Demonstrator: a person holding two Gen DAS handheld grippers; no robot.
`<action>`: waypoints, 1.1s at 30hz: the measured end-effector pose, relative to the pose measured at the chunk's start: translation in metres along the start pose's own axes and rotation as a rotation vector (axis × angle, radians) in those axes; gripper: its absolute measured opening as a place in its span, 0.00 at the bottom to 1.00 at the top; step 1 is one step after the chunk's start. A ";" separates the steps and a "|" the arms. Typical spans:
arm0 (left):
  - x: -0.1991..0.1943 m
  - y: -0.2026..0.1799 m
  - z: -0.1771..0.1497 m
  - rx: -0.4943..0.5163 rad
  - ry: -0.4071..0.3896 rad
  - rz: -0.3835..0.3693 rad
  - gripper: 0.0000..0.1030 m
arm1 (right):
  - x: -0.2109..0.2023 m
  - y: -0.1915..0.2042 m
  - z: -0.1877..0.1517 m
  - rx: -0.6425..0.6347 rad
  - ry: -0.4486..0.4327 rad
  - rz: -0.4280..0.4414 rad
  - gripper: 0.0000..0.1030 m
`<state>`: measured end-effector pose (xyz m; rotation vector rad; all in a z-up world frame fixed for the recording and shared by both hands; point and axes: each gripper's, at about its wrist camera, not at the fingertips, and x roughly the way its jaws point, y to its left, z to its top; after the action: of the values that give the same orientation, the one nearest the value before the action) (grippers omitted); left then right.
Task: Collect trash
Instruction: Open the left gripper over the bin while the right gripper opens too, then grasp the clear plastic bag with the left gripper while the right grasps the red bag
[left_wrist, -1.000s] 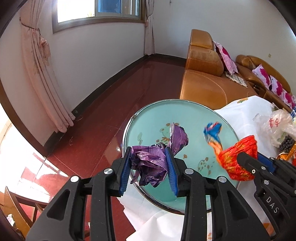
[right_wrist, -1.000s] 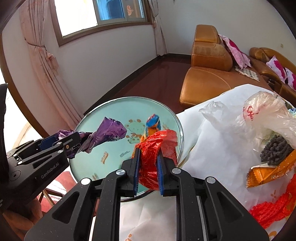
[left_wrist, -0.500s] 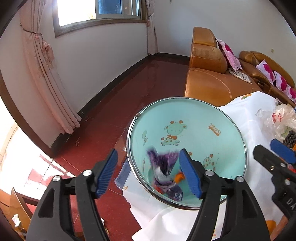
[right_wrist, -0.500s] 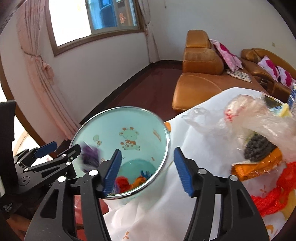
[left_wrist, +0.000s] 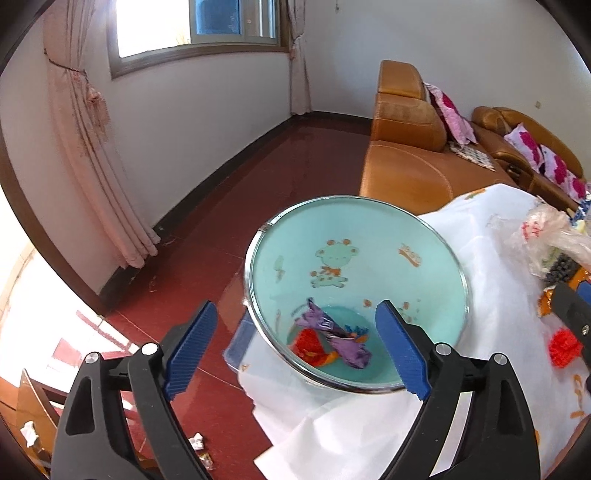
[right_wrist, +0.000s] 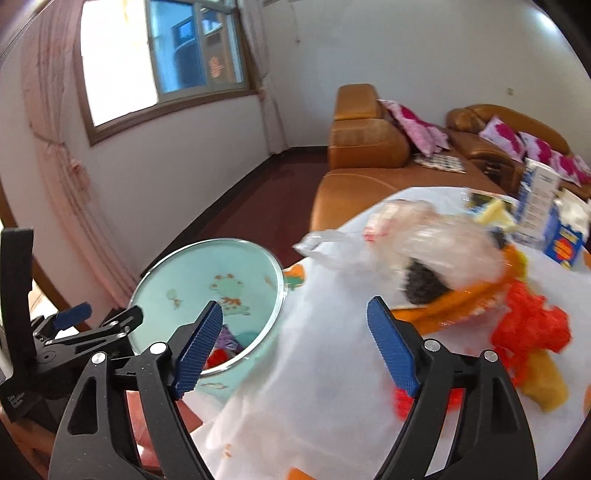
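Observation:
A teal bin (left_wrist: 369, 229) with a cartoon print stands at the edge of the white-clothed table (left_wrist: 480, 266). A purple wrapper (left_wrist: 332, 332) and a red wrapper (left_wrist: 308, 341) lie at its bottom. My left gripper (left_wrist: 295, 350) is open and empty above the bin's near rim. My right gripper (right_wrist: 295, 350) is open and empty over the tablecloth (right_wrist: 314, 369), right of the bin (right_wrist: 192, 273). On the table lie a clear plastic bag (right_wrist: 406, 236), an orange wrapper (right_wrist: 454, 299) and red netting (right_wrist: 532, 328).
Cartons (right_wrist: 546, 206) stand at the table's far right. An orange leather sofa (left_wrist: 406, 147) with pink cushions is behind the table. Red floor (left_wrist: 240, 192), a pink curtain (left_wrist: 92, 147) and a window are on the left. Small scraps (left_wrist: 195, 441) lie on the floor.
Both grippers opened and let go of their wrappers, which fell into the bin. The right gripper has swung right toward the table's trash pile.

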<state>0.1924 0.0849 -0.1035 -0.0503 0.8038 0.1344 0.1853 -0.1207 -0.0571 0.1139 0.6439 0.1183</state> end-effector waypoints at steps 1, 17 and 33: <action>-0.002 -0.005 -0.001 0.006 0.002 -0.010 0.84 | -0.004 -0.006 -0.001 0.011 -0.006 -0.010 0.77; -0.025 -0.077 -0.009 0.108 -0.015 -0.203 0.85 | -0.061 -0.105 -0.019 0.160 -0.074 -0.232 0.77; -0.065 -0.181 0.010 0.241 -0.139 -0.419 0.88 | -0.078 -0.175 -0.020 0.259 -0.091 -0.333 0.77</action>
<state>0.1801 -0.1002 -0.0504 0.0190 0.6514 -0.3518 0.1239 -0.3034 -0.0521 0.2577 0.5771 -0.2914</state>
